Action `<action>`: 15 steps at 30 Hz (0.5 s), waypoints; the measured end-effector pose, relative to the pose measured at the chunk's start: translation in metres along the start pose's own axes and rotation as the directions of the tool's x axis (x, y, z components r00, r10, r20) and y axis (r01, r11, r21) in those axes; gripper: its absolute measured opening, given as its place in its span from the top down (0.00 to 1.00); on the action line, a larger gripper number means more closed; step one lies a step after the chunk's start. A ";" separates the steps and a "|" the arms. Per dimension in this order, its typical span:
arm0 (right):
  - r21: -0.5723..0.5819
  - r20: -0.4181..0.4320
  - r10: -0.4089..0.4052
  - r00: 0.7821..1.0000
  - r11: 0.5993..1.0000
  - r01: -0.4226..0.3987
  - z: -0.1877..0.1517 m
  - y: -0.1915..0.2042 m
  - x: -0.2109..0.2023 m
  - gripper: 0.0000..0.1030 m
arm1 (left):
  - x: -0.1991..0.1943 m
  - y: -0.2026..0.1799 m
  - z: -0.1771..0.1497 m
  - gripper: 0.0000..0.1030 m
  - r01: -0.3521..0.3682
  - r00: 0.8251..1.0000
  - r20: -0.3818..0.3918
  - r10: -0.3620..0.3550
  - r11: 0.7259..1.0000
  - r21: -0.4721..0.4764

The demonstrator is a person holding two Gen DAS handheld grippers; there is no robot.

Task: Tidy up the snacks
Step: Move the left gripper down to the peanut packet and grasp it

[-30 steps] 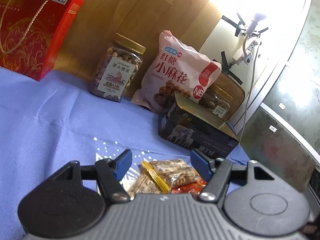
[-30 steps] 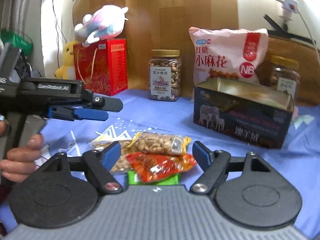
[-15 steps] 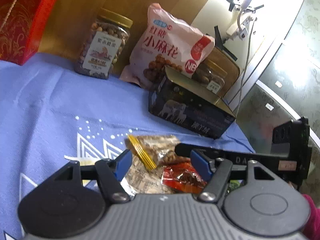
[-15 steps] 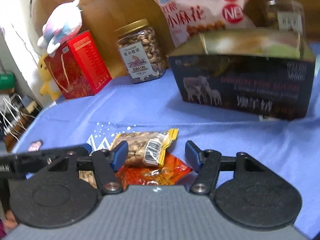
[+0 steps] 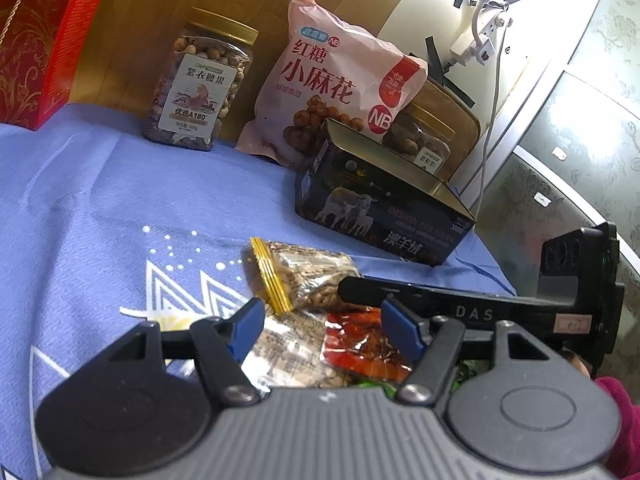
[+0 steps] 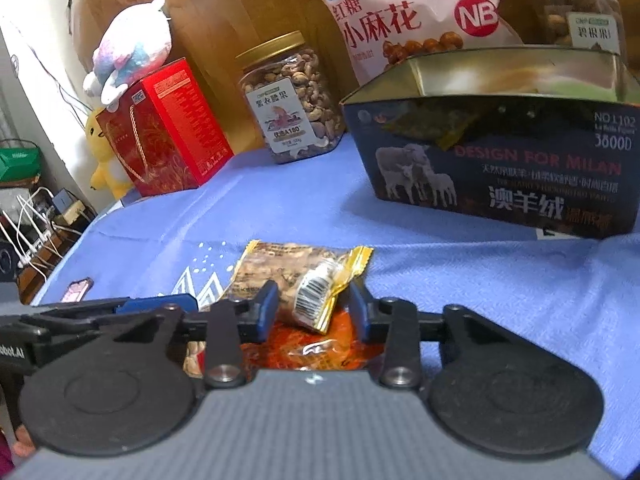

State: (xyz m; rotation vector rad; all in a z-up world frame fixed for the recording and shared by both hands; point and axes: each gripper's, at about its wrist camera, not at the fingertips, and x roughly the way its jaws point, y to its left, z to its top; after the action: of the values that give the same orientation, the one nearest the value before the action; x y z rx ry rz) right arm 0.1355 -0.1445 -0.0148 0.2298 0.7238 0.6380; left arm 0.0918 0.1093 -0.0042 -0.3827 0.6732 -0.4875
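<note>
Desk point(image 6: 520, 300): covered by a blue cloth with a white triangle-and-dot print; carries everything below.

Wooden board point(image 5: 160, 8): upright behind the desk, backing the row of containers.

Red gift box point(image 6: 164, 132): upright at the far left of the desk, rope handle on its face; a pastel plush toy point(image 6: 132, 48) lies on top, a yellow plush toy point(image 6: 104, 148) stands beside it.

Dark tin box point(image 6: 500, 172): lid off, gold inside, sheep printed on the side; stands at the far right of the cloth, in front of the pink bag.

Pink snack bag point(image 5: 332, 88): leaning against the board, between two jars.

Nut jar point(image 5: 200, 84): clear, gold lid, white label, left of the pink bag. A second jar point(image 6: 580, 12) stands behind the tin.

Right tool point(image 6: 314, 306): jaws have just been closing; the blue pads sit on either side of the near end of the nut packet and appear to pinch it.

Left tool point(image 5: 320, 334): jaws spread about halfway, nothing gripped, poised over the packet pile.

Nut packet point(image 6: 296, 276): clear wrapper with gold ends, lying on the cloth atop the pile, near the front, well apart from the tin.

Red packet point(image 5: 364, 344): flat under the nut packet.

Pale packet point(image 5: 288, 356): flat beside the red one, under the left tool.
</note>
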 end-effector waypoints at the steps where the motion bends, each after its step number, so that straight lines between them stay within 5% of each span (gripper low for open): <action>1: -0.006 0.005 -0.002 1.000 1.000 0.002 0.000 0.000 0.000 0.70 | 0.000 0.000 0.000 0.36 0.000 1.000 0.000 0.000 1.000 -0.001; 12: -0.075 0.063 -0.014 0.998 0.997 0.019 -0.002 0.009 -0.010 0.74 | -0.006 0.007 0.003 0.35 0.034 0.999 0.023 -0.033 0.998 -0.049; 15: -0.063 0.077 -0.006 0.997 0.998 0.011 -0.004 0.010 -0.017 0.84 | -0.008 0.009 0.004 0.35 0.058 0.998 0.028 -0.056 0.996 -0.064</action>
State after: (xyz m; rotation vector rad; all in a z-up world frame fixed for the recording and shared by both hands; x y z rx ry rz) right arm 0.1183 -0.1473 -0.0041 0.1921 0.6294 0.6396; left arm 0.0921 0.1214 -0.0015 -0.4699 0.6555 -0.5147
